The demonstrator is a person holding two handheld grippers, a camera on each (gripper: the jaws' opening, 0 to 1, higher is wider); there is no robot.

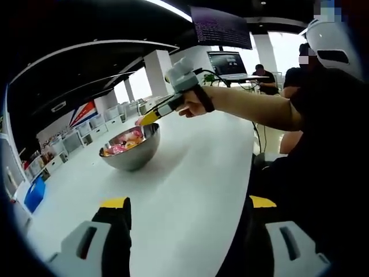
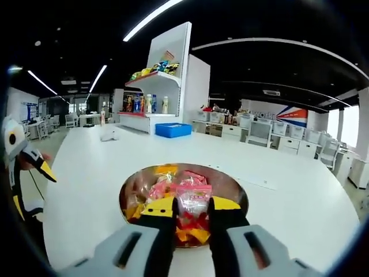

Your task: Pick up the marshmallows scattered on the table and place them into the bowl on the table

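marshmallows [image 2: 193,202] pinched by right fingers over bowl [image 2: 237,190] | white table [image 2: 86,173] | left fingers apart

I see ceiling light strips [image 2: 151,18] casting bright, even light across the white tabletop [image 1: 190,173]; windows [image 2: 346,124] blow out at one edge. The steel bowl [image 1: 131,151] throws a soft shadow. Fisheye bending curves ceilings, and distant furniture blurs.

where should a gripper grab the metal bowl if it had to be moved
Probably at the rim. The metal bowl is round and smooth-sided, too wide for jaws to span, and sits upright on the white table. Come from above at a bare stretch of rim, one jaw inside, one outside, avoiding the wrapped marshmallows heaped within.
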